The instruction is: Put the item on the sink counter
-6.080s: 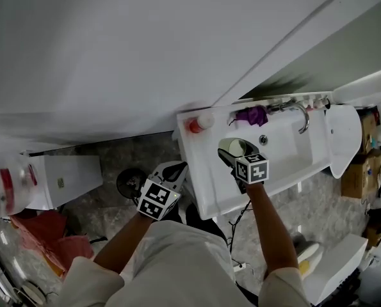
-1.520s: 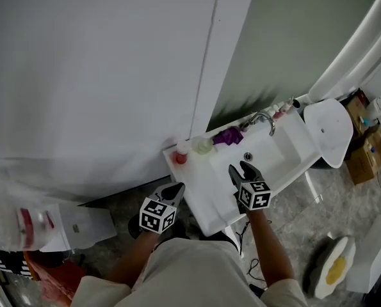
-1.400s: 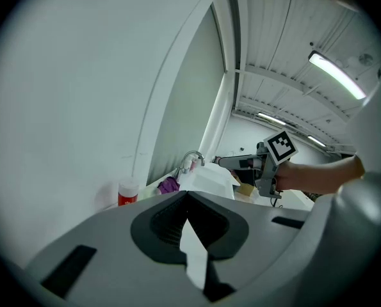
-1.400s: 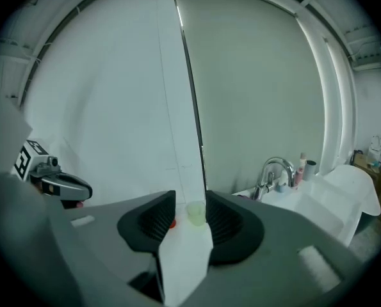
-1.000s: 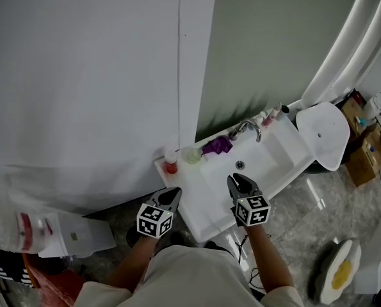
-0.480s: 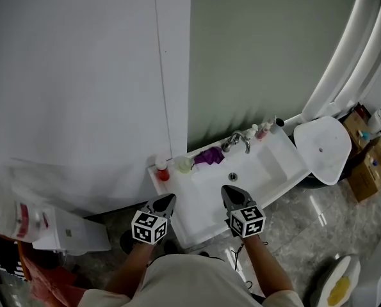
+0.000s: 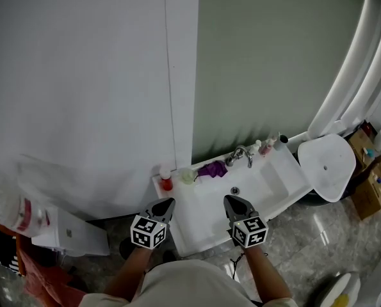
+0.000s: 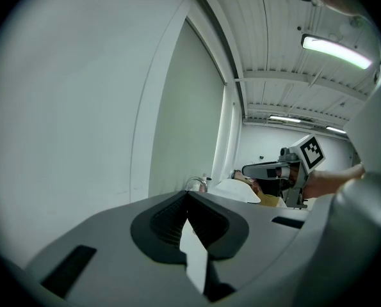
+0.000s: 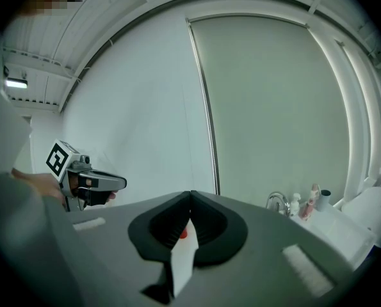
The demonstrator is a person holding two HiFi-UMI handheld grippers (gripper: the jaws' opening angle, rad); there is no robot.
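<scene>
The white sink counter (image 7: 200, 226) stands against the wall. At its back a pale green cup (image 7: 187, 175) sits between a red bottle (image 7: 166, 181) and a purple cloth (image 7: 212, 169). My left gripper (image 7: 166, 203) hovers at the counter's near left corner, shut and empty. My right gripper (image 7: 232, 201) hangs over the near edge of the basin, also shut with nothing in it. In the left gripper view the jaws (image 8: 187, 194) meet at the tip. The right gripper view shows its jaws (image 9: 191, 195) closed, with the red bottle (image 9: 183, 233) beyond them.
A faucet (image 7: 243, 153) and several small bottles (image 7: 264, 147) line the counter's back right. A white round seat (image 7: 326, 165) and cardboard boxes (image 7: 369, 187) lie to the right. A white box (image 7: 68, 232) and a plastic bag (image 7: 4, 203) sit on the floor at left.
Both grippers have drawn back from over the basin to the counter's near edge. The right jaws, slightly apart before, have closed. The head view has lifted and shows more wall.
</scene>
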